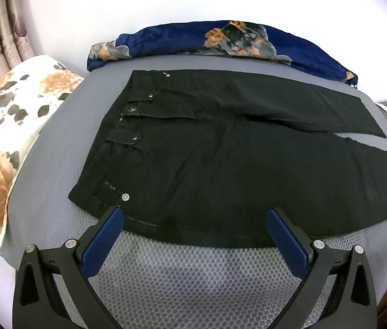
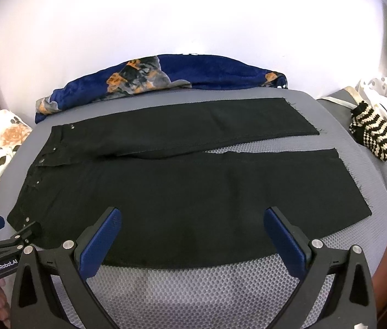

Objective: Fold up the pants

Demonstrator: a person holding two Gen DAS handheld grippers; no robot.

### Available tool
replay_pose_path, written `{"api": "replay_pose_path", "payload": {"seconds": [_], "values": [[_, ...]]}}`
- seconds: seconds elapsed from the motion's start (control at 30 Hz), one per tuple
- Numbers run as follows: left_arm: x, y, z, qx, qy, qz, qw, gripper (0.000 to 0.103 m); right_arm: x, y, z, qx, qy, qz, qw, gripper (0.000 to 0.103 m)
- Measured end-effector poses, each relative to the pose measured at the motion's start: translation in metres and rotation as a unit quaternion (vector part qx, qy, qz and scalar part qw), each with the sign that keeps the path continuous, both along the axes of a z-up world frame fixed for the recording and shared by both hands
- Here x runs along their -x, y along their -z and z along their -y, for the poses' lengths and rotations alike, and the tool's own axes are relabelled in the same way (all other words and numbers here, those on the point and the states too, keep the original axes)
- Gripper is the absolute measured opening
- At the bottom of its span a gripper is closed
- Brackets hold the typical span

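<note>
Black pants (image 1: 221, 159) lie flat on a grey mesh-covered bed (image 1: 193, 274), waistband with metal buttons to the left, both legs running right. In the right wrist view the pants (image 2: 179, 192) show two legs split apart toward frayed cuffs at the right. My left gripper (image 1: 195, 213) is open over the near edge, just right of the waistband corner, holding nothing. My right gripper (image 2: 193, 211) is open over the near leg's edge, also holding nothing. The left gripper (image 2: 9, 227) also appears at the waistband corner in the right wrist view.
A blue floral blanket (image 2: 166, 76) is bunched along the far side. A flowered pillow (image 1: 9, 126) lies at the left. A black-and-cream striped knit (image 2: 374, 134) and white dotted cloth (image 2: 385, 96) sit at the right. A hand (image 2: 0, 296) shows at lower left.
</note>
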State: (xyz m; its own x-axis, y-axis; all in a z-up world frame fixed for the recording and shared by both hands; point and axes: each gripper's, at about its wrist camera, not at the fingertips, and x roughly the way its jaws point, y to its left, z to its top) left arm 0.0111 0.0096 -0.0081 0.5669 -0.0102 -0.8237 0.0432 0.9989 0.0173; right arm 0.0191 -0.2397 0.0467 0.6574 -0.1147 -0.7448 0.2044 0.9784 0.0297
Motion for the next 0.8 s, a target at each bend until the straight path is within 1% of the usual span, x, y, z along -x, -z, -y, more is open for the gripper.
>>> {"api": "replay_pose_path", "payload": {"seconds": [0.1, 0.27, 0.33, 0.43, 0.5, 0.53, 0.57, 0.6, 0.63, 0.67, 0.73, 0.8], "values": [[-0.007, -0.002, -0.009, 0.018, -0.001, 0.0, 0.9998, 0.103, -0.003, -0.003, 0.003, -0.008, -0.006, 0.001, 1.0, 0.103], [-0.031, -0.012, -0.032, 0.026, -0.02, 0.015, 0.9993, 0.103, -0.016, -0.005, 0.005, -0.014, -0.019, -0.006, 1.0, 0.103], [-0.048, -0.018, -0.047, 0.044, -0.026, 0.018, 0.9985, 0.103, -0.022, -0.005, 0.006, -0.021, -0.027, -0.008, 0.999, 0.103], [-0.077, -0.028, -0.076, 0.085, -0.04, 0.022, 0.9953, 0.102, -0.034, -0.005, 0.009, -0.066, -0.04, -0.007, 0.997, 0.103], [-0.1, -0.034, -0.099, 0.109, -0.054, 0.034, 0.992, 0.096, -0.043, -0.004, 0.011, -0.098, -0.047, -0.008, 0.994, 0.103], [-0.114, -0.035, -0.112, 0.121, -0.056, 0.038, 0.9903, 0.089, -0.05, -0.002, 0.013, -0.112, -0.046, -0.011, 0.993, 0.103], [-0.128, -0.036, -0.122, 0.132, -0.058, 0.035, 0.9889, 0.083, -0.054, -0.001, 0.013, -0.121, -0.045, -0.01, 0.992, 0.103], [-0.139, -0.035, -0.131, 0.147, -0.055, 0.031, 0.9871, 0.081, -0.06, 0.0, 0.015, -0.131, -0.042, -0.011, 0.99, 0.103], [-0.156, -0.033, -0.142, 0.177, -0.043, 0.025, 0.9829, 0.073, -0.065, 0.001, 0.016, -0.134, -0.04, -0.013, 0.99, 0.103], [-0.167, -0.031, -0.149, 0.195, -0.036, 0.019, 0.98, 0.063, -0.071, 0.002, 0.017, -0.135, -0.036, -0.016, 0.99, 0.103], [-0.199, -0.022, -0.165, 0.236, -0.025, -0.006, 0.9714, 0.059, -0.085, 0.006, 0.021, -0.137, -0.024, -0.024, 0.99, 0.103], [-0.226, -0.013, -0.178, 0.26, -0.025, -0.014, 0.9653, 0.057, -0.097, 0.01, 0.024, -0.138, -0.013, -0.029, 0.99, 0.103]]}}
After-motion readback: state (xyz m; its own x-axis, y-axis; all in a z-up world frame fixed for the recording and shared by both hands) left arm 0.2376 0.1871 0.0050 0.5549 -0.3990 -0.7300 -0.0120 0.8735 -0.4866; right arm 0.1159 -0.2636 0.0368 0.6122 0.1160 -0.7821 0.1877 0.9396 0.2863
